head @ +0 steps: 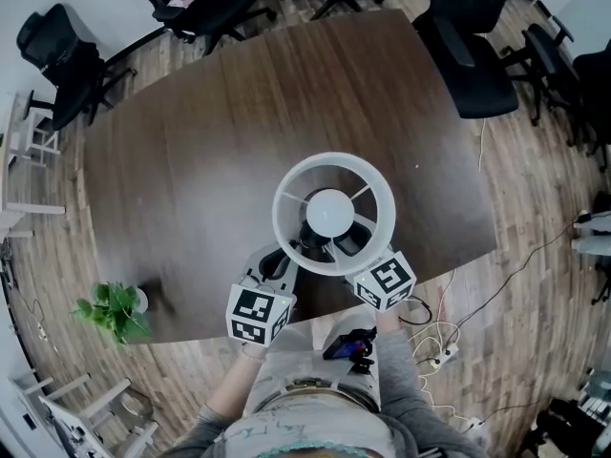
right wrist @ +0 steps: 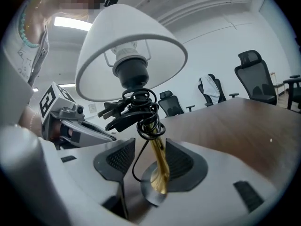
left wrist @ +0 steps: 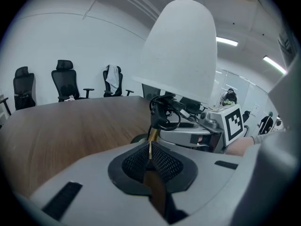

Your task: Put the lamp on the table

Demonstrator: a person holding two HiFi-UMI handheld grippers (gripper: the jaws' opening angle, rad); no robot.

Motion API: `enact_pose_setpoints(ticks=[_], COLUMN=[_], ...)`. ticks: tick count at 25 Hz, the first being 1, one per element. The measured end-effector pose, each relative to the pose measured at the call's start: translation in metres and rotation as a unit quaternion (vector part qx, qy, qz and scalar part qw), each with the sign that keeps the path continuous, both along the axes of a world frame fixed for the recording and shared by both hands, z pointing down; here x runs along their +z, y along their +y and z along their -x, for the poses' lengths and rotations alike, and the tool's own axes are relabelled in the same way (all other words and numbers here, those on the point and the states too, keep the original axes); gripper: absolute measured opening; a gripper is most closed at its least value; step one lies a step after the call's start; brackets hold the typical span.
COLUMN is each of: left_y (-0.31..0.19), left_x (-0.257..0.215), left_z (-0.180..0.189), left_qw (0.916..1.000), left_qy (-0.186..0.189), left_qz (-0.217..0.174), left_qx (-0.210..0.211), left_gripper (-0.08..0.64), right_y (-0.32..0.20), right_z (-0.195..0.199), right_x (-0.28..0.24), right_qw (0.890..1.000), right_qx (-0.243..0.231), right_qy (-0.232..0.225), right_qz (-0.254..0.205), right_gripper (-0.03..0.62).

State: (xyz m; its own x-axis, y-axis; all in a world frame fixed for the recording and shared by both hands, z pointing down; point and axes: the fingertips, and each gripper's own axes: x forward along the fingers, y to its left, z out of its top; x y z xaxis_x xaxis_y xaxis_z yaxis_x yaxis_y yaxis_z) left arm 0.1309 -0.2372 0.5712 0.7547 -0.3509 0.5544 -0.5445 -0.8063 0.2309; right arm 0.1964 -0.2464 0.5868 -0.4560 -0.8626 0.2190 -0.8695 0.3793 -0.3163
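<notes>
A lamp with a white shade (head: pixel 334 213) stands upright on the dark wooden table (head: pixel 191 160), close to its near edge. Its black cord (right wrist: pixel 136 109) is coiled around the brass stem (right wrist: pixel 157 159) under the bulb socket. My left gripper (head: pixel 279 267) comes in from the left and its jaws are shut on the thin brass stem (left wrist: pixel 150 145). On the other side my right gripper (right wrist: pixel 150 161) is open. The stem and round base (right wrist: pixel 150 185) lie between its pads (right wrist: pixel 121 157), with a gap on the left side.
A small potted plant (head: pixel 115 308) sits at the table's near left corner. Black office chairs (head: pixel 473 36) ring the far side and the left (head: pixel 57 60). Cables and a power strip (head: pixel 434 342) lie on the floor to my right.
</notes>
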Motion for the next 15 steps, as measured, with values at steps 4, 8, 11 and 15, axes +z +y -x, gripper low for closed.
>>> enact_pose_setpoints(ticks=[4,8,11,15], left_y=[0.001,0.003,0.005,0.008], left_x=[0.004,0.005,0.007,0.01], left_z=[-0.001,-0.002,-0.002,-0.001], left_qw=[0.9999,0.9998,0.9996,0.9994], left_qy=[0.001,0.002,0.002,0.002], left_qz=[0.009,0.011,0.014,0.017], left_qx=[0.01,0.018,0.023,0.029], left_gripper=[0.012,0.012,0.012,0.012], right_y=[0.015,0.021,0.023,0.027], right_z=[-0.007,-0.008,-0.01,-0.01], right_x=[0.002,0.0,-0.003,-0.007], right_qw=[0.999,0.999,0.999,0.999], right_qx=[0.026,0.028,0.028,0.026], right_qy=[-0.013,-0.01,-0.007,0.0], right_qz=[0.017,0.016,0.018,0.019], right_gripper=[0.196,0.196,0.196,0.196])
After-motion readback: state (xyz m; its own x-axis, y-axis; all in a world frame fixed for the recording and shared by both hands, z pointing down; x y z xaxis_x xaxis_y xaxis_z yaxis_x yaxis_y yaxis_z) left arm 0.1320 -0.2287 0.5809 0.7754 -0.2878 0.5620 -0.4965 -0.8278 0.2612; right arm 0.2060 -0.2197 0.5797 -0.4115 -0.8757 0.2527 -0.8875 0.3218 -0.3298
